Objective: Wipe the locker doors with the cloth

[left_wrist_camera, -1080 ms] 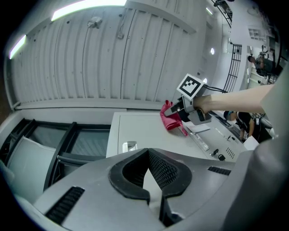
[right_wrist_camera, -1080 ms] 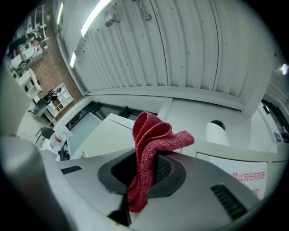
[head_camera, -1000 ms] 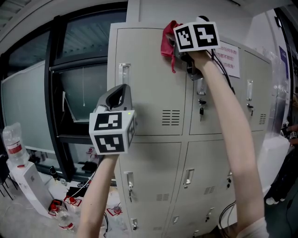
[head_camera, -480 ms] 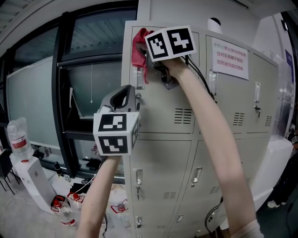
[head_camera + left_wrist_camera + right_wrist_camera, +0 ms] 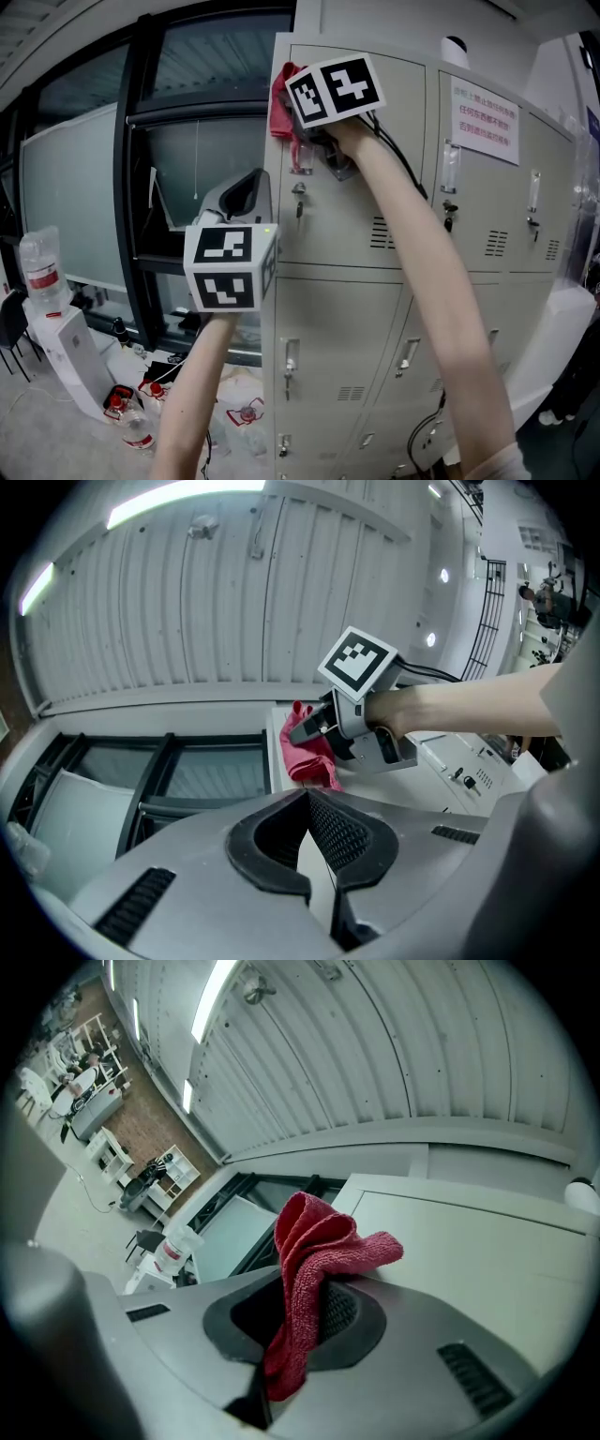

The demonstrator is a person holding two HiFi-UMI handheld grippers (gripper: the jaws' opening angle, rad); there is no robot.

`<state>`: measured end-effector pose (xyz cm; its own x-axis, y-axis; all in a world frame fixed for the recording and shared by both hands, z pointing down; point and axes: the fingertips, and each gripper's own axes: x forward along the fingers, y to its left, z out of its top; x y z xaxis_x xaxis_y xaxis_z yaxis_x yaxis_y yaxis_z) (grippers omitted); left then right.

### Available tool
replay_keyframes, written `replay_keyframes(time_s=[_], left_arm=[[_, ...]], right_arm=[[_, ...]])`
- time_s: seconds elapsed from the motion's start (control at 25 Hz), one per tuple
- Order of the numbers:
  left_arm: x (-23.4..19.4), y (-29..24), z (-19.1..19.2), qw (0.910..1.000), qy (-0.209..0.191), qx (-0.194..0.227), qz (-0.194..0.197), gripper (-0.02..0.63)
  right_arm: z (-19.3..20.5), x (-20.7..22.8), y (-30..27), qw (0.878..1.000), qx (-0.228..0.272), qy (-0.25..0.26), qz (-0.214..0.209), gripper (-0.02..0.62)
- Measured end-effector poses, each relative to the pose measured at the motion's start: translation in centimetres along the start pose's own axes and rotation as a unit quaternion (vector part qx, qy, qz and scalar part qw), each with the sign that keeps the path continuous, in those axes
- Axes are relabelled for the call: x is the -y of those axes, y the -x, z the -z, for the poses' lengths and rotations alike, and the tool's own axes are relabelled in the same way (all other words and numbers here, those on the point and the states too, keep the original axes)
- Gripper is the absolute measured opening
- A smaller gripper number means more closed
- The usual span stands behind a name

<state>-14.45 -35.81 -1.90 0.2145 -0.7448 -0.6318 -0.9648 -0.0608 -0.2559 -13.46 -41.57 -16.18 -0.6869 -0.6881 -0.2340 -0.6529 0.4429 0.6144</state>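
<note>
The right gripper (image 5: 300, 127), clamped on the red cloth (image 5: 280, 101), has swept it left to the upper left corner of the top locker door (image 5: 347, 202), so wiping is under way, while the left gripper (image 5: 246, 187) hangs closed and empty below

Farther left: right gripper (image 5: 298, 127) and cloth (image 5: 281, 98), at top corner of locker door (image 5: 352, 202)
</note>
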Motion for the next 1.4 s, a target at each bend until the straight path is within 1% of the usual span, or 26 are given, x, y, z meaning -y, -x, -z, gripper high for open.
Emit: replay_keyframes(time_s=[0.36,0.64,0.76,0.84,1.12,1.28,1.4], left_arm=[[0.4,-0.7,1.3,0.9999,0.009,-0.008,0.009,0.015],[2.0,-1.7,1.8,0.9997,0.013,-0.010,0.018,0.015],[3.1,-1.9,2.3,0.9996,0.006,-0.016,0.023,0.015],[3.7,-1.9,2.4,0.9995,0.009,-0.017,0.024,0.015],[6.3,-2.4,2.0,0.9991,0.020,-0.013,0.036,0.015],[7.8,-2.8,1.5,0.9987,0.025,-0.010,0.043,0.015],[9.4,-3.1,1.0,0.9982,0.026,-0.007,0.054,0.015]], right_arm=[[0.9,1.5,0.6,1.000,-0.008,0.024,0.011,0.026],[2.4,4.0,2.9,0.999,-0.012,0.027,0.016,0.026],[3.2,5.1,4.1,0.999,-0.016,0.029,0.023,0.026],[3.7,5.8,4.8,0.999,-0.019,0.031,0.027,0.026],[5.7,9.6,8.6,0.996,-0.040,0.040,0.066,0.026],[7.0,12.0,10.8,0.995,-0.044,0.025,0.082,0.026],[7.9,14.1,12.7,0.992,-0.058,0.031,0.106,0.026]])
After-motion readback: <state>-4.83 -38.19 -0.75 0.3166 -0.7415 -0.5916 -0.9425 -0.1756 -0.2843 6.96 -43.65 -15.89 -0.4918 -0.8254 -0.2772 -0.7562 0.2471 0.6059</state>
